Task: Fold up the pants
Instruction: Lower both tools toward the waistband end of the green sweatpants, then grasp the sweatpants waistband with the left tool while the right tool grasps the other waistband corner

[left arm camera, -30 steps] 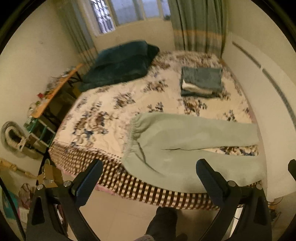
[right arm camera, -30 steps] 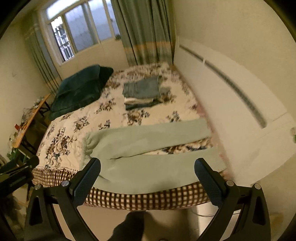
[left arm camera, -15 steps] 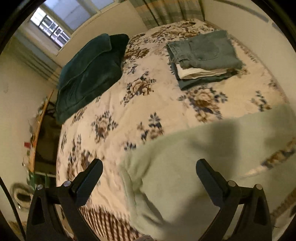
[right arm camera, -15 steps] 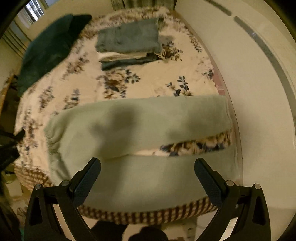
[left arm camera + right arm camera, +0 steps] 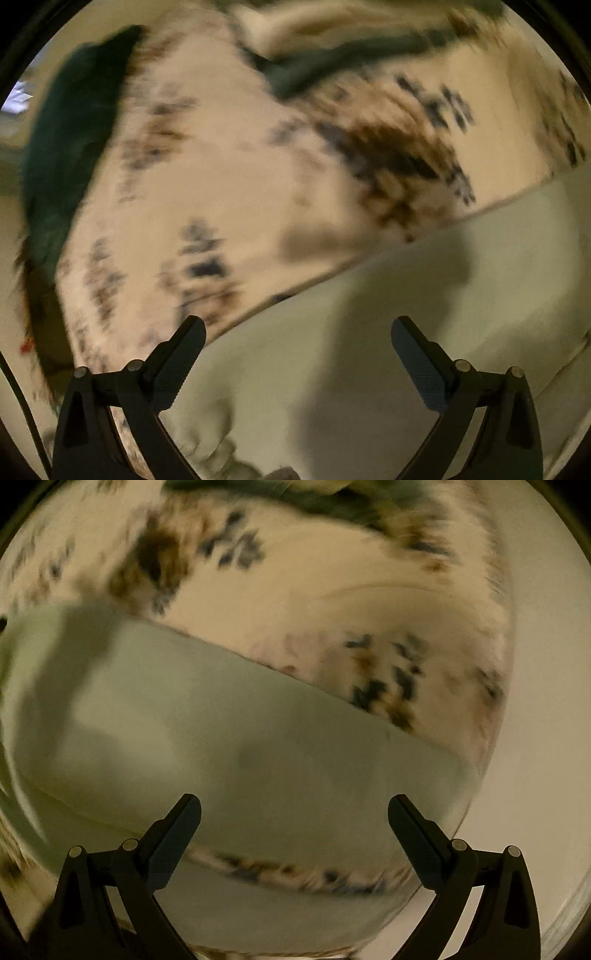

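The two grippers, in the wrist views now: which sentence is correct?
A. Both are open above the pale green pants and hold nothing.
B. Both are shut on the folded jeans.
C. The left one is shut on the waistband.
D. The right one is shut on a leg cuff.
A: the left gripper and the right gripper each show widely spread fingers, with the pale green pants lying flat on the floral bedspread beyond them, nothing between the fingers.
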{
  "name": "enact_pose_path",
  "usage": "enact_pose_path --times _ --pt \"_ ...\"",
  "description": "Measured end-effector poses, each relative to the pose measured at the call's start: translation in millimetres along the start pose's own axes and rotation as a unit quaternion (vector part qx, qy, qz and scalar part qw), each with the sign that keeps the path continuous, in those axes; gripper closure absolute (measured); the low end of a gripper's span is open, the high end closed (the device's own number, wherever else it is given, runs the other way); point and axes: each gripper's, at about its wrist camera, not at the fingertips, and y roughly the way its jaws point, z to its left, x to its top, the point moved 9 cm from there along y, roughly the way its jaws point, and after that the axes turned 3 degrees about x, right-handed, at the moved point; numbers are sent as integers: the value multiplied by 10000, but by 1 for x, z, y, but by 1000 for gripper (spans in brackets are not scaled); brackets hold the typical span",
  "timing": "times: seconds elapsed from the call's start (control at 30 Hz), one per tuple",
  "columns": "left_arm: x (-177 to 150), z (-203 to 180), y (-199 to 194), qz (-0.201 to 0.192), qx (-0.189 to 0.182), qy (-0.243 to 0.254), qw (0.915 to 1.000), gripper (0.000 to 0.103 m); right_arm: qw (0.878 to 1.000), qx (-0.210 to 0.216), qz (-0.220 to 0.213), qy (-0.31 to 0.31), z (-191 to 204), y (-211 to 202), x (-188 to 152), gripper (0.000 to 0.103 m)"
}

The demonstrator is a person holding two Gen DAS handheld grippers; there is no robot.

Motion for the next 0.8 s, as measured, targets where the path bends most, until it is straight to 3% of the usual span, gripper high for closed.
enact_pose_path --times 0.07,0.23,0.4,0.53,0.57,0.63,0.7,0.73,0.8 --pt "8 -15 23 165 -161 320 9992 3 9978 -61 294 -596 6 26 18 0" --pt "21 -33 50 351 -477 656 9961 6 9777 -157 795 -1936 26 67 52 0" --pt "32 -41 59 398 -733 954 9919 6 9656 -6 910 -2434 34 74 60 1" --pt "36 -47 63 480 -1006 1050 9882 9 9648 266 914 -2453 36 73 58 4" --pt "40 -48 66 502 -1079 1063 9872 16 9653 339 905 -2426 36 72 58 5" --pt "42 -55 67 555 -1363 1095 9830 31 9669 603 856 -2327 37 68 55 19" --pt "42 -65 60 522 -1622 1209 9779 70 9693 790 743 -2205 38 60 53 32" --pt "42 -69 56 477 -1641 1250 9773 73 9705 827 660 -2166 37 55 53 43" --pt "41 -76 45 231 -1342 1519 9790 89 9753 789 406 -2023 33 42 50 60"
